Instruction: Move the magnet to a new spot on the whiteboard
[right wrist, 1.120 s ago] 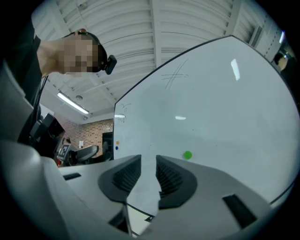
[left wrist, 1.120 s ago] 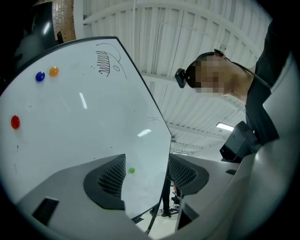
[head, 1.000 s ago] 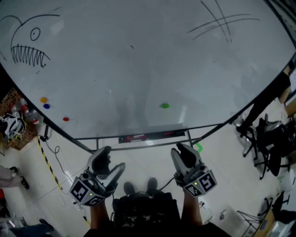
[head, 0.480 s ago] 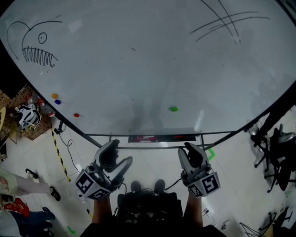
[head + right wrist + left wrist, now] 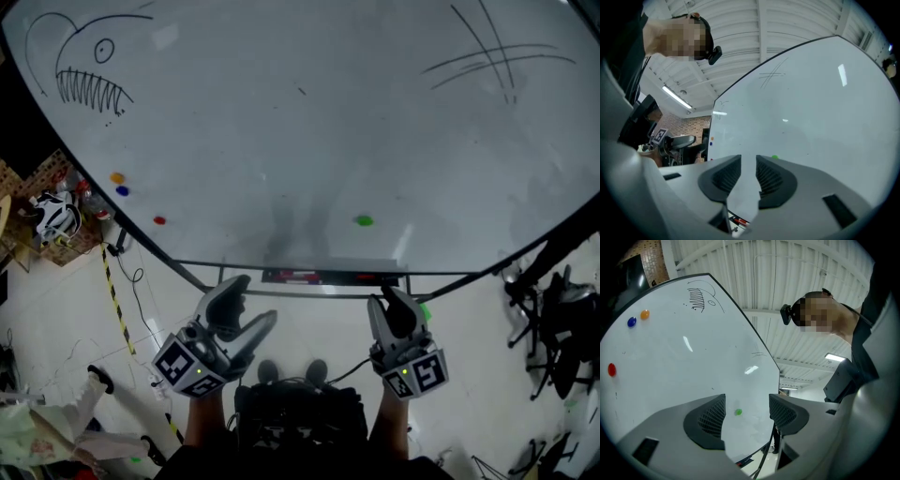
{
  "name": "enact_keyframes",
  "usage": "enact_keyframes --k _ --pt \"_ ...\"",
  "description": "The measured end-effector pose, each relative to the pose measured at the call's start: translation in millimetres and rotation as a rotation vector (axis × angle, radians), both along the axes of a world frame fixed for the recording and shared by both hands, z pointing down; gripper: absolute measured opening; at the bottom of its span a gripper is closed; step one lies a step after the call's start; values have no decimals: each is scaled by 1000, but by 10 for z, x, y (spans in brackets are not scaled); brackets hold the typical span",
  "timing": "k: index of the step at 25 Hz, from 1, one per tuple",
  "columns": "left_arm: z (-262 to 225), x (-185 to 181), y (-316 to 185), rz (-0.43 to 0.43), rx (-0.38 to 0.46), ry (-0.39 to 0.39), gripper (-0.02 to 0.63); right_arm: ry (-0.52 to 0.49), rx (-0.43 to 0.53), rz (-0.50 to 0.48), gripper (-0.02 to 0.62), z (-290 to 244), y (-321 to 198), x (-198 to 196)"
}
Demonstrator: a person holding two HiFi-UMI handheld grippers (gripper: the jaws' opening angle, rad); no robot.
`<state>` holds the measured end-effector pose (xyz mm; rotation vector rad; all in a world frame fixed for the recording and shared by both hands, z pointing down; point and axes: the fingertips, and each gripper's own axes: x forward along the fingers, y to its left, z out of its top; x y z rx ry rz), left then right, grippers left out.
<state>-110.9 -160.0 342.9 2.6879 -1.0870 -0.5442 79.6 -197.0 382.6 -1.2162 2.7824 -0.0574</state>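
A small green magnet sticks low on the whiteboard, right of centre. Both grippers hang below the board's bottom edge, close to my body and well short of the magnet. My left gripper stands open with nothing between its jaws; in the left gripper view the green magnet shows far off through the gap of the left gripper. My right gripper stands almost straight below the magnet. In its own view the right gripper has a narrow empty gap, and the green magnet peeks just over the right jaw.
Orange, blue and red magnets sit at the board's lower left. A toothed fish sketch is at top left, crossed lines at top right. A marker tray runs under the board. Office chairs stand at the right.
The head view has shifted, so the board and green magnet sit lower and further right in the picture. Both grippers stay low by my body with their jaws as before.
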Motion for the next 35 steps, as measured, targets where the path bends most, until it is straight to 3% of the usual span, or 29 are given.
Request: enact_keyframes --k 11,17,35 --pt "-47 -33 2 21 12 34 279 83 30 85 127 23 -152 20" --pt "-45 -44 -57 22 16 -10 280 102 30 93 127 -2 -257 -7" --pt "8 -149 -71 18 16 33 279 203 62 145 127 86 -442 -143"
